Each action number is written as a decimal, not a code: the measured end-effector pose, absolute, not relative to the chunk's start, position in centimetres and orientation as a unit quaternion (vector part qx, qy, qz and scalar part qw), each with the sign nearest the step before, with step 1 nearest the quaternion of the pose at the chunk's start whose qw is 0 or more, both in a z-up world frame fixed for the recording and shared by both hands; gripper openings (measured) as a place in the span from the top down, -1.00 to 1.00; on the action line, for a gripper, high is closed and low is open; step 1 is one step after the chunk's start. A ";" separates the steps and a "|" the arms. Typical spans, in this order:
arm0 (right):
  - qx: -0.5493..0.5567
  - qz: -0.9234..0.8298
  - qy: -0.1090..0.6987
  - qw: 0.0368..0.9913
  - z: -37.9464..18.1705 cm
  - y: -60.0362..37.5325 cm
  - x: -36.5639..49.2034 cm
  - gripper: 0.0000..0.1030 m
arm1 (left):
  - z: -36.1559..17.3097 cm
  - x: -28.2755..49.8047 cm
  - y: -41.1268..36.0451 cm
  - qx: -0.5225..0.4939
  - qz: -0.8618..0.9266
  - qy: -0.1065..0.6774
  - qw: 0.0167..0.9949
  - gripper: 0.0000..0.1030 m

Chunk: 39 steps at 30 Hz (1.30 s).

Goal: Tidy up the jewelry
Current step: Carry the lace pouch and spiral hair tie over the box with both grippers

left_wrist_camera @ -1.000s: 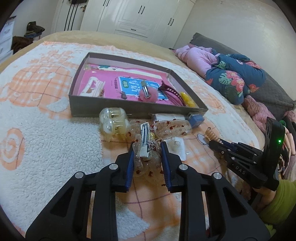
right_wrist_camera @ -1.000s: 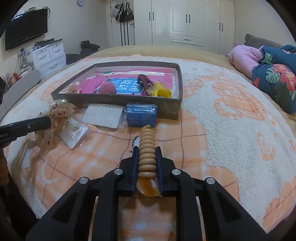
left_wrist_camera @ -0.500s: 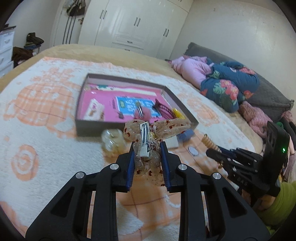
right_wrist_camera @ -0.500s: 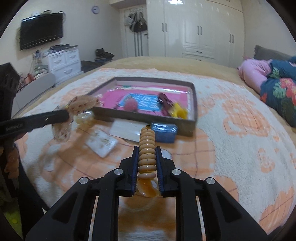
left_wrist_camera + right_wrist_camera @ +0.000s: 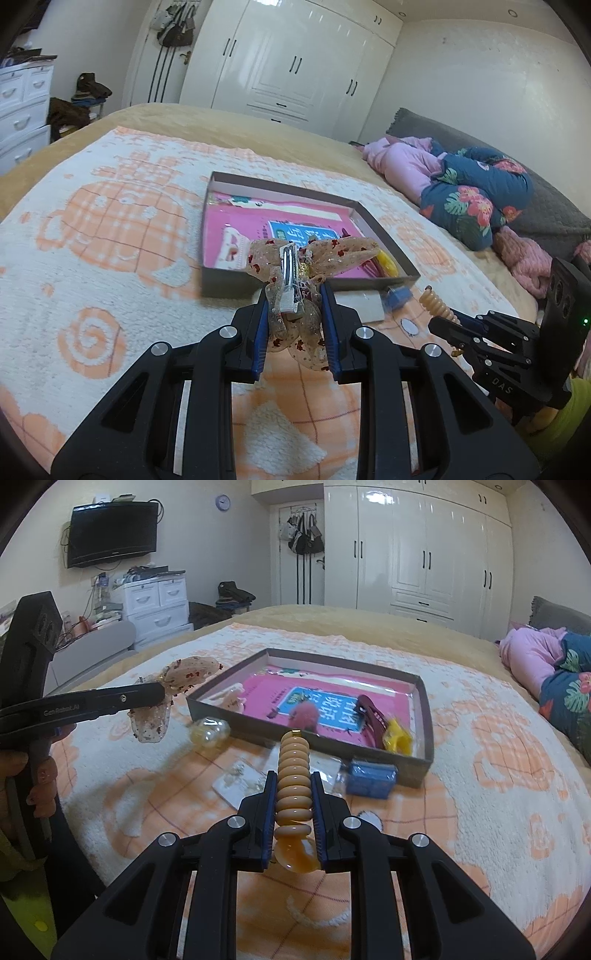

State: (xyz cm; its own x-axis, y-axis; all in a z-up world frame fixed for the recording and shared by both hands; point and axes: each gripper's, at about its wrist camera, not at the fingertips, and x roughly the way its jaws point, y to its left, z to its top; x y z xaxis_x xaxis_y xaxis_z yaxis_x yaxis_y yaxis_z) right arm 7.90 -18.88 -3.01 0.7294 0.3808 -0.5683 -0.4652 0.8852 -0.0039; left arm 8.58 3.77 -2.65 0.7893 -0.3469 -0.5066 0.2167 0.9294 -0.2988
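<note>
My left gripper [image 5: 293,295] is shut on a sheer beige bow hair clip [image 5: 295,273] with red dots and a metal clasp, held above the blanket just short of the grey tray [image 5: 229,284]. The bow also shows in the right wrist view [image 5: 173,686]. My right gripper [image 5: 293,786] is shut on a tan ribbed hair clip [image 5: 293,775], held above the blanket in front of the tray [image 5: 421,771]. The tray holds a pink card, a pink pom-pom [image 5: 304,716], a dark red clip [image 5: 373,712] and a yellow piece [image 5: 397,738].
On the blanket before the tray lie a clear round case [image 5: 210,731], a blue packet [image 5: 371,775] and flat clear packets [image 5: 236,782]. Pink and floral bedding [image 5: 461,192] lies at the right. A white drawer unit [image 5: 159,605] stands beyond the bed.
Both grippers have risen off the blanket with their clips. The bow came up from beside the clear case, and the tray now looks farther and lower in both views.
</note>
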 end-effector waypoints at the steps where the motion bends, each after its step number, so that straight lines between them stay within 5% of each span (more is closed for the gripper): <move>1: -0.074 0.230 0.287 0.927 -2.9 -18.8 8.0 0.67 | -2.6 8.6 4.0 -0.114 -0.148 0.286 0.940 0.66; 39: -0.061 0.202 0.275 0.938 -0.4 -15.6 18.6 0.66 | -0.6 17.8 4.4 -0.137 -0.140 0.266 0.944 0.63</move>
